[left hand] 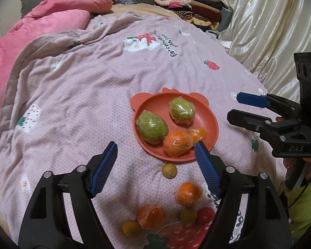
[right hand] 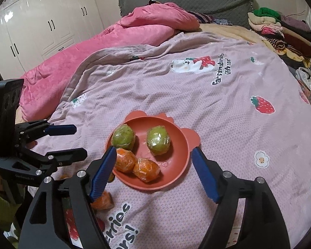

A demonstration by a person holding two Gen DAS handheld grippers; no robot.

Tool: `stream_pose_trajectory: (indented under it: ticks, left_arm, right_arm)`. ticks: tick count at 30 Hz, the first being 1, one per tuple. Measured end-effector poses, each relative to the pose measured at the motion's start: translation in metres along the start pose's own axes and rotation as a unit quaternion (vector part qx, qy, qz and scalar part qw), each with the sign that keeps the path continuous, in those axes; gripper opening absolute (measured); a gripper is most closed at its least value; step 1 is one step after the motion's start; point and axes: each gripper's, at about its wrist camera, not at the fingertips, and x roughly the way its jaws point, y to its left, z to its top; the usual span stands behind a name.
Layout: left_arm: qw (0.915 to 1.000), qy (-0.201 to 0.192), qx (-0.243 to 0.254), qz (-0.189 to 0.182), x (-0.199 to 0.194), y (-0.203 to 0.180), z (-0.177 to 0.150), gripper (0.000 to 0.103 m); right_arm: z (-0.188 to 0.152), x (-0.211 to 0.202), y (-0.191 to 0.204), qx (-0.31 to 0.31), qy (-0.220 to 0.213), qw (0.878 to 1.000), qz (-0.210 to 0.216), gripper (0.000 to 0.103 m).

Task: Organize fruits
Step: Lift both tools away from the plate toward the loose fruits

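A terracotta plate (left hand: pixel 205 122) (right hand: pixel 176 166) with ear-shaped tabs lies on the mauve strawberry-print blanket. In it are two green fruits in clear wrap (left hand: pixel 152 128) (left hand: pixel 182 110) and two wrapped oranges (left hand: pixel 177 144) (left hand: pixel 197 133). My left gripper (left hand: pixel 155 147) (right hand: pixel 79 141) hangs open and empty over the plate's near-left edge. My right gripper (right hand: pixel 154 150) (left hand: pixel 235 108) is open and empty above the plate's near side. Loose on the blanket in front of the plate lie a small yellow-green fruit (left hand: pixel 169 170), two wrapped oranges (left hand: pixel 189 194) (left hand: pixel 151 215) and small yellow, green and red fruits.
A pink duvet (right hand: pixel 105 41) is bunched at the far left of the bed. Folded clothes (right hand: pixel 280 29) are stacked at the far right by the grey headboard. Shiny cream curtains (left hand: pixel 269 31) hang along the right. White wardrobes (right hand: pixel 41 20) stand beyond the bed.
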Motion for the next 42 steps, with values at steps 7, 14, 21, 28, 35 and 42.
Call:
stream_pose_trajectory:
  ticks: [7, 14, 21, 28, 35, 42]
  left_arm:
    - [0.9999, -0.011, -0.006, 0.009, -0.012, 0.004, -0.002, 0.08]
    - [0.9995, -0.021, -0.014, 0.017, -0.024, 0.009, -0.007, 0.088]
    - [0.9991, -0.026, -0.021, 0.025, -0.033, 0.013, -0.013, 0.092]
    - [0.9987, -0.028, -0.025, 0.034, -0.042, 0.017, -0.02, 0.093]
    - [0.9983, -0.032, -0.03, 0.037, -0.051, 0.02, -0.028, 0.093]
    - [0.9984, -0.03, -0.027, 0.041, -0.054, 0.019, -0.035, 0.093]
  right_arm:
    - [-0.002, -0.01, 0.006, -0.001, -0.009, 1.0, 0.001, 0.08]
    - [-0.005, -0.019, 0.014, -0.003, -0.016, 1.0, 0.003, 0.084]
    - [-0.009, -0.025, 0.02, -0.006, -0.018, 1.0, 0.004, 0.088]
    - [-0.014, -0.031, 0.029, -0.011, -0.019, 1.0, 0.008, 0.091]
    - [-0.021, -0.034, 0.038, -0.015, -0.015, 1.0, 0.011, 0.093]
    - [-0.032, -0.035, 0.044, -0.015, -0.007, 1.0, 0.013, 0.093]
